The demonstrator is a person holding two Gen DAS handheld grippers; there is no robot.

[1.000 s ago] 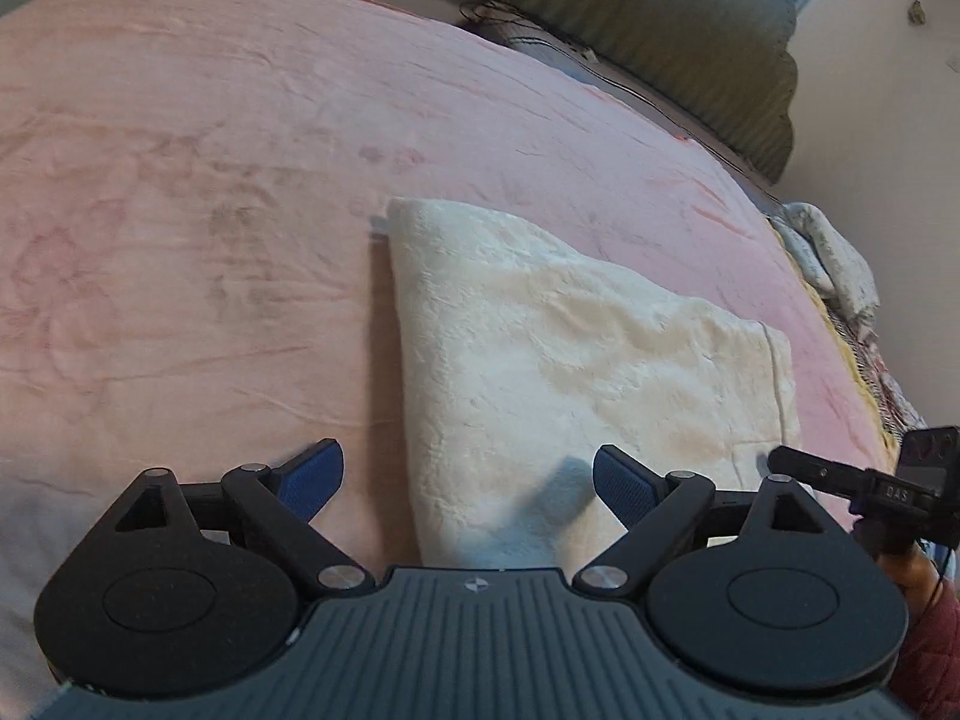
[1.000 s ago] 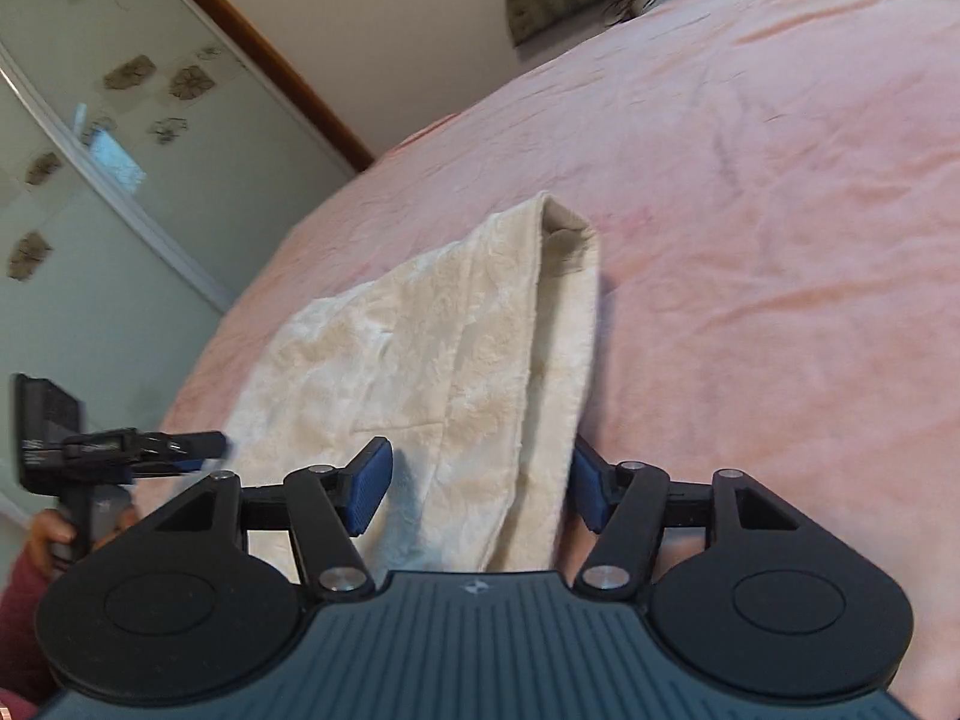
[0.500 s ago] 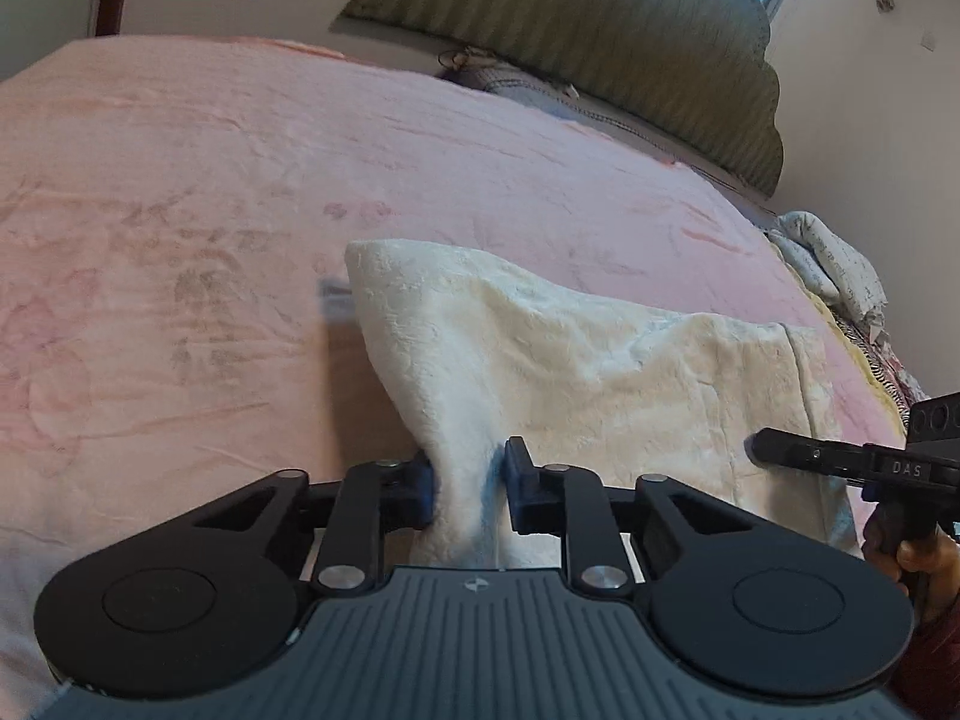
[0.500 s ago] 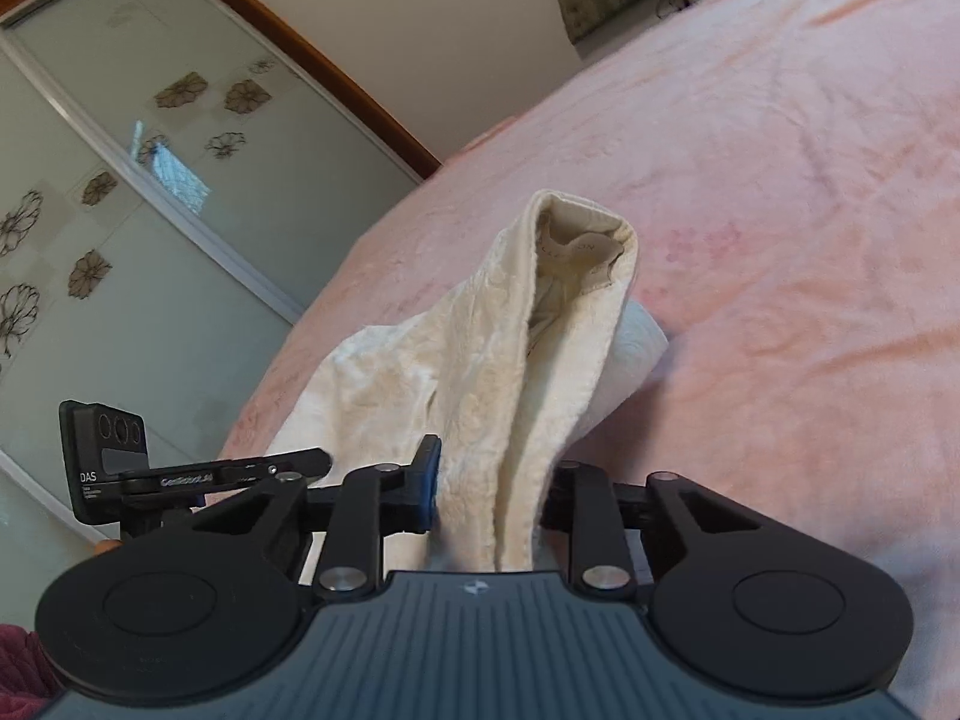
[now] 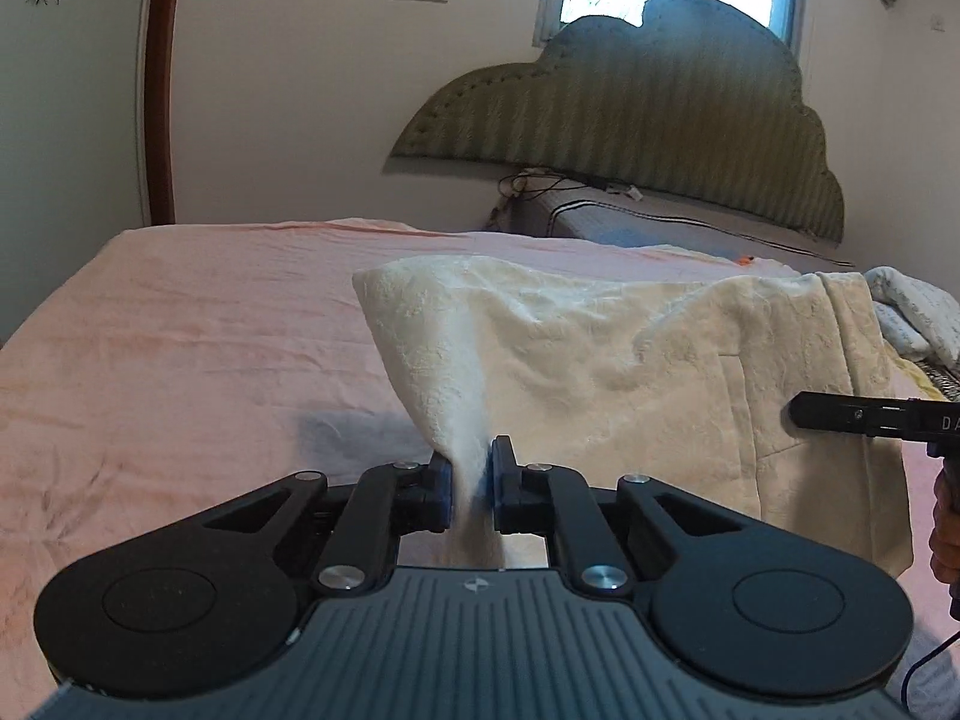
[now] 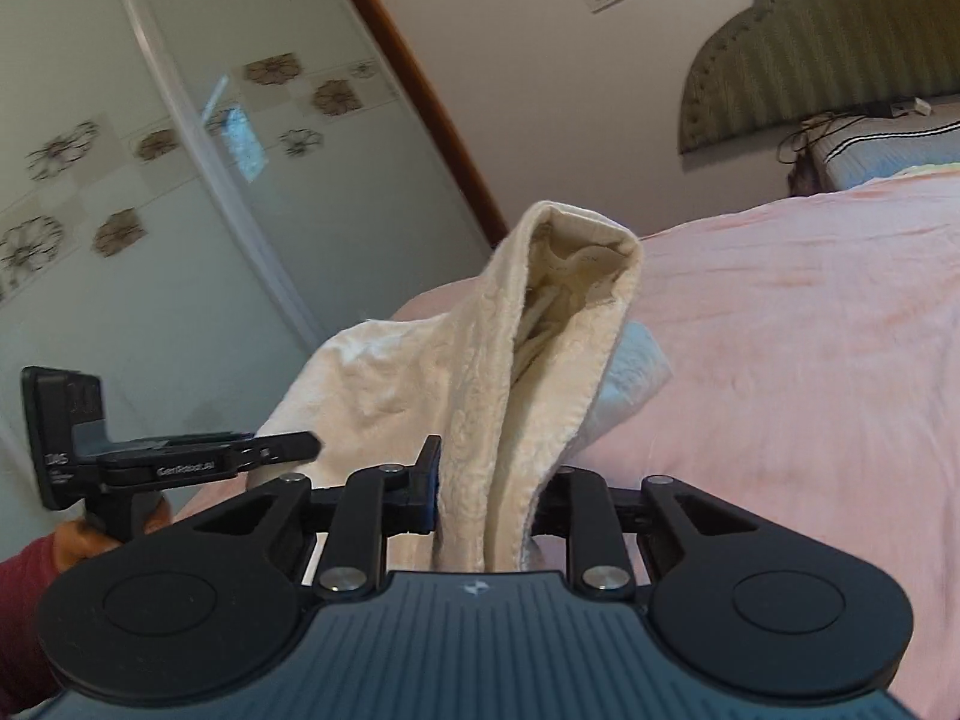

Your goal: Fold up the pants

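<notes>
Over the bed (image 5: 180,330), the left tongs (image 5: 470,483) and right tongs (image 6: 489,489), just squeezed shut, each pinch a near corner of the pants (image 5: 600,360) to lift that edge for folding.

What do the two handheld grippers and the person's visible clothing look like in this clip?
Each one, the left gripper and the right gripper, has a ribbed blue-grey body, black linkage arms with silver pivot screws, two round black discs and blue finger pads. The left gripper's side carries white lettering. A dark red sleeve shows at the left wrist.
</notes>
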